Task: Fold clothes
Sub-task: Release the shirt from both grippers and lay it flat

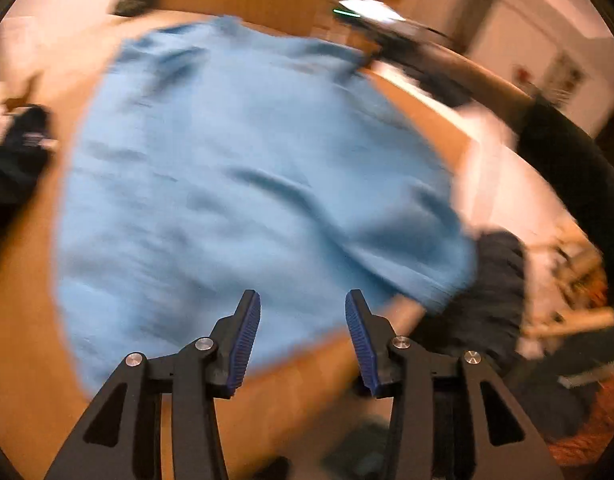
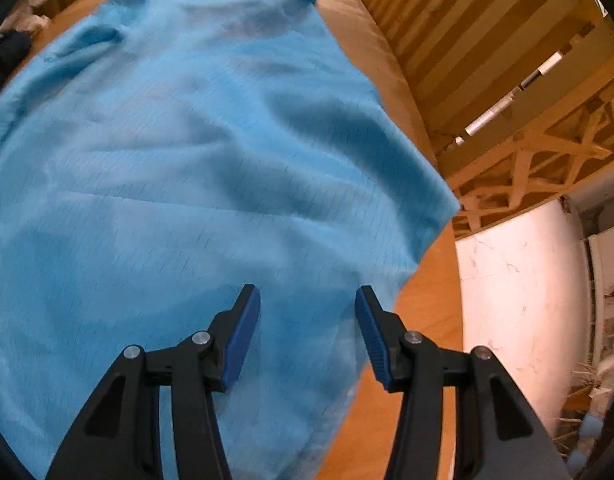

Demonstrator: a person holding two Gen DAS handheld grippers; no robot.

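Note:
A light blue garment (image 1: 243,168) lies spread and wrinkled over a wooden table (image 1: 23,320); the left wrist view is blurred by motion. My left gripper (image 1: 303,300) is open above the garment's near hem, with nothing between its blue pads. The other gripper shows as a dark blurred shape (image 1: 391,36) past the garment's far right corner. In the right wrist view the same blue garment (image 2: 187,160) fills most of the frame. My right gripper (image 2: 307,296) is open over the cloth close to its right edge, holding nothing.
Dark clothes (image 1: 15,160) lie at the table's left edge and a dark bundle (image 1: 491,292) sits off its right side. A person's dark sleeve (image 1: 579,168) crosses the right. Wooden slats (image 2: 487,40) and a white wall (image 2: 519,300) stand beyond the table (image 2: 423,312).

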